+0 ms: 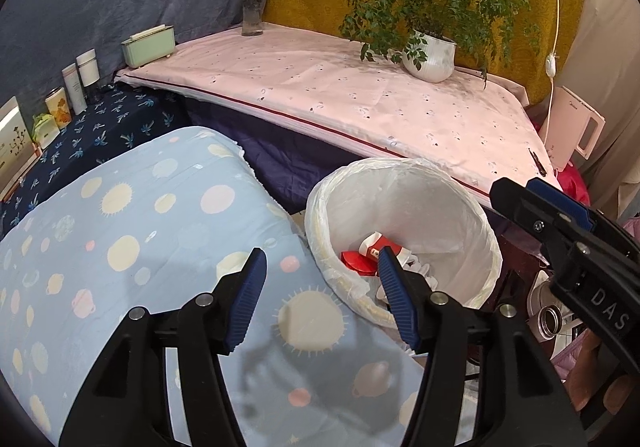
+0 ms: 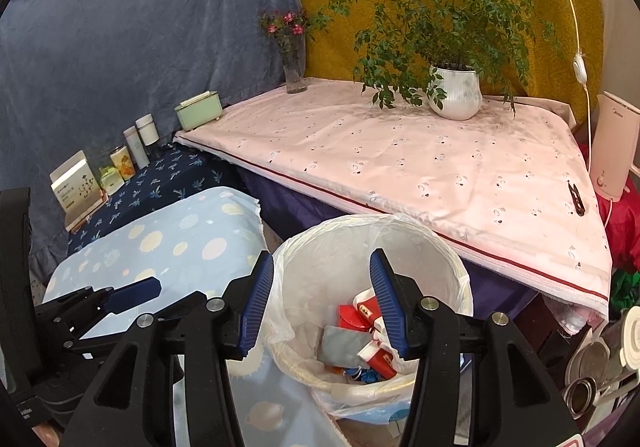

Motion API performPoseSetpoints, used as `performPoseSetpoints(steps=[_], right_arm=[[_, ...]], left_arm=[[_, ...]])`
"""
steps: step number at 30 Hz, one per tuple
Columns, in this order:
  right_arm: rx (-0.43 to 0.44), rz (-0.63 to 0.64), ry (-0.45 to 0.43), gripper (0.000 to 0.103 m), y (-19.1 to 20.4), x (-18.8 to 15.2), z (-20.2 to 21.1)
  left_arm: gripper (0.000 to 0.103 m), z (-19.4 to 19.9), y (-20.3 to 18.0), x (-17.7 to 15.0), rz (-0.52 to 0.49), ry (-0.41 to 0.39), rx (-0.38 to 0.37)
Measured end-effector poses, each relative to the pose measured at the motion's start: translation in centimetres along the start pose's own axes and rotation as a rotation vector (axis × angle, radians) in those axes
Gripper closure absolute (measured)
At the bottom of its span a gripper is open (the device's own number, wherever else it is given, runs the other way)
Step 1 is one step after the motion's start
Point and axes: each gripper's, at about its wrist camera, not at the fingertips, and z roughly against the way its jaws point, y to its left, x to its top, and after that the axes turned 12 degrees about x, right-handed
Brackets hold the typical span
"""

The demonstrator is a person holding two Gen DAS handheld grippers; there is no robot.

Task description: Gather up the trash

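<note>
Trash is already seen down in the round white bin lined with a clear plastic bag [image 2: 372,327]: red and white wrappers [image 2: 362,313] and a grey pouch [image 2: 340,345]. That bin sits directly below and ahead of the right hand-held gripper [image 2: 322,301], which is nearer it; the left hand-held gripper [image 1: 320,297] is held off to the bin's left, over the blue dotted cushion [image 1: 120,247]. Both are released, nothing pinched. Bin's bottom is partly blocked by the fingers, so deeper contents can't be made out tbh.
</note>
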Motion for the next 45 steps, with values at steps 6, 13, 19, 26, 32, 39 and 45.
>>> performPoseSetpoints(steps=[6,13,19,26,32,39,45], right_arm=[[-0.013,0.004,0.015,0.036,0.6,-1.1,0.8],[-0.041,0.021,0.033,0.019,1.3,-2.8,1.9],[-0.080,0.057,0.055,0.017,1.8,-4.5,2.6],[-0.067,0.029,0.061,0.006,2.0,-6.1,3.4],[-0.080,0.048,0.057,0.006,2.2,-7.1,4.3],[-0.084,0.083,0.076,0.006,2.7,-7.8,5.1],[-0.079,0.080,0.098,0.006,2.8,-8.3,5.6]], left_arm=[[0.035,1.2,1.0,-1.3,0.011,0.006,0.051],[0.023,2.4,2.2,-3.4,0.031,0.022,0.121],[0.014,3.4,2.3,-5.2,0.037,0.032,0.159],[0.013,4.3,3.2,-6.8,0.093,0.049,0.152],[0.012,4.9,3.8,-7.6,0.125,0.055,0.159],[0.012,5.8,3.7,-8.5,0.144,0.044,0.173],[0.011,6.8,3.2,-9.0,0.118,0.024,0.186]])
